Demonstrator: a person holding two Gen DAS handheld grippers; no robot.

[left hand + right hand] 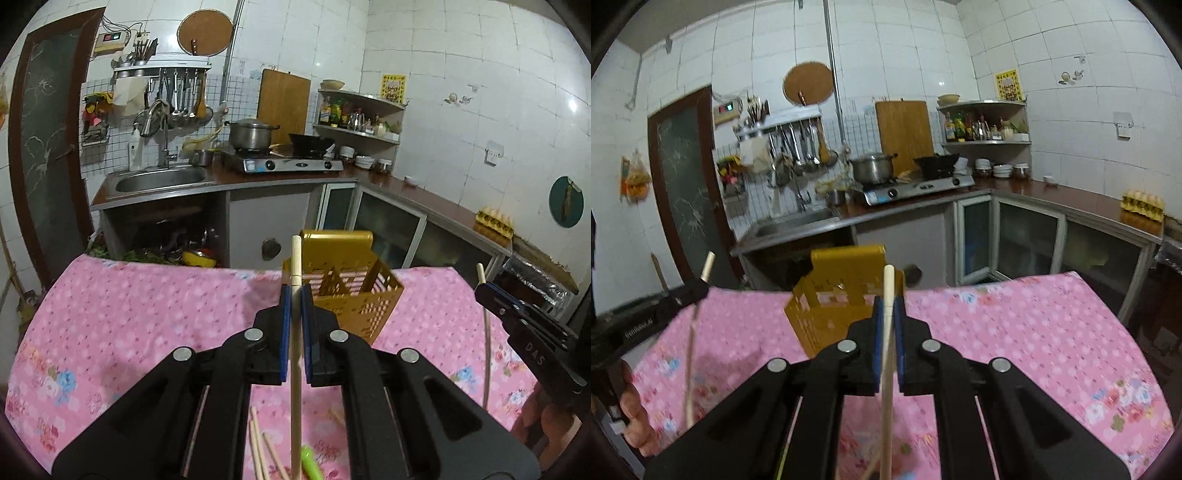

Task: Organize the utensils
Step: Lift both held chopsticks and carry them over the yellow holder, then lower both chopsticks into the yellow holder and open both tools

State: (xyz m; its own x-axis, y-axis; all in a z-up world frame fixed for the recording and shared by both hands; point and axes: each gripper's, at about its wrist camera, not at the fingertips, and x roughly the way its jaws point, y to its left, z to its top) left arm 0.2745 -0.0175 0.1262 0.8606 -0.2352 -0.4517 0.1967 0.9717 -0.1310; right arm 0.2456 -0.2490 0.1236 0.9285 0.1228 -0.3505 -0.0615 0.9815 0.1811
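A gold perforated utensil holder (347,291) stands at the far edge of the pink flowered tablecloth (147,317); it also shows in the right wrist view (834,299). My left gripper (294,291) is shut on a wooden chopstick (296,258), held upright just left of the holder. My right gripper (888,306) is shut on another wooden chopstick (888,284), held upright in front of the holder's right side. The right gripper also shows at the right edge of the left wrist view (491,291). The left gripper shows at the left in the right wrist view (698,290).
Several loose chopsticks (258,443) and a green utensil (310,461) lie on the cloth near me. Beyond the table are a sink (159,181), a gas stove with a pot (255,134), a corner shelf (362,114) and counter cabinets (406,221).
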